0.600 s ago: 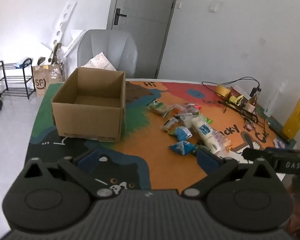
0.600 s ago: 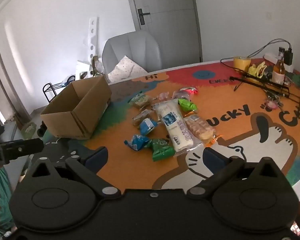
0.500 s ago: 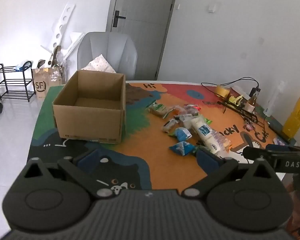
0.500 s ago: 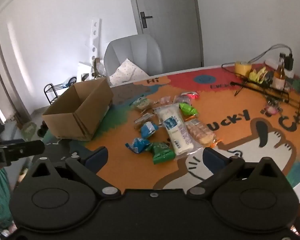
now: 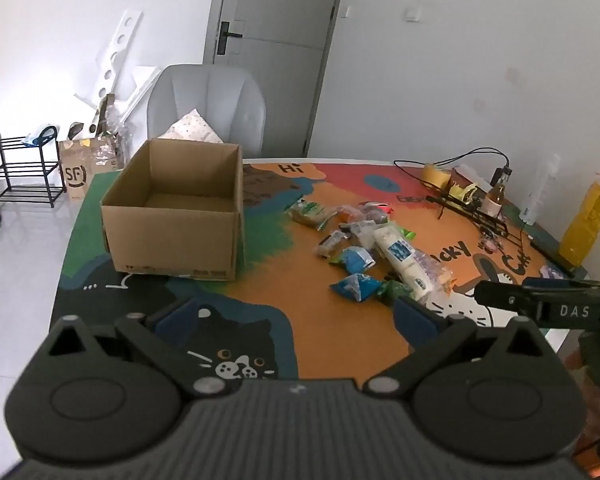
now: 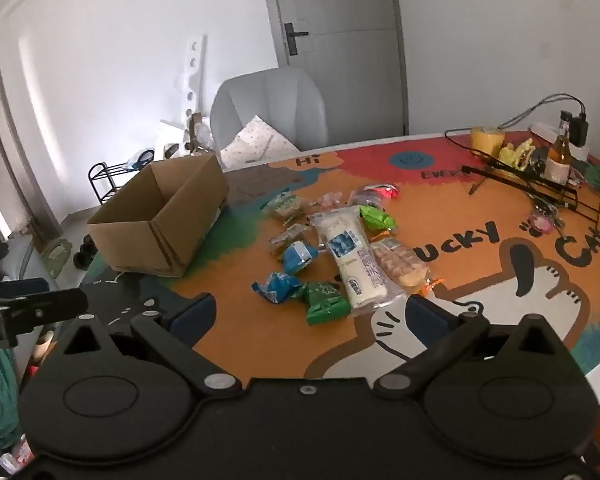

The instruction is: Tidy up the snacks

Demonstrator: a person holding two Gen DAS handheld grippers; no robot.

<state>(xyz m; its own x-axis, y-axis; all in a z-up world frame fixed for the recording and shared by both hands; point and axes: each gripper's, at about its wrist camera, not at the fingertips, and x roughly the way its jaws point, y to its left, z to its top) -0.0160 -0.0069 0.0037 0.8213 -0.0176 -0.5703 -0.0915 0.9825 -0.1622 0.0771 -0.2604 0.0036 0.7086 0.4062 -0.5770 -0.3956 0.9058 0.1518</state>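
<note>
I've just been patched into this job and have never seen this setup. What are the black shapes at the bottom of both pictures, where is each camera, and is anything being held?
The black shapes are two handheld grippers; a person carries one in each hand. Each has a fisheye camera looking forward along its two fingers, so one picture comes from the left gripper and the other from the right gripper. Each view also catches the other gripper at its edge.

Both grippers are open and hold nothing; they hang above the near edge of the table, which is covered by a colourful cartoon mat.

On it stands an open cardboard box, empty as far as its inside shows. To its right lies a loose pile of snacks: a long white packet, blue packets, green packets and others. At the far right are a black wire rack, a small bottle and cables.
</note>
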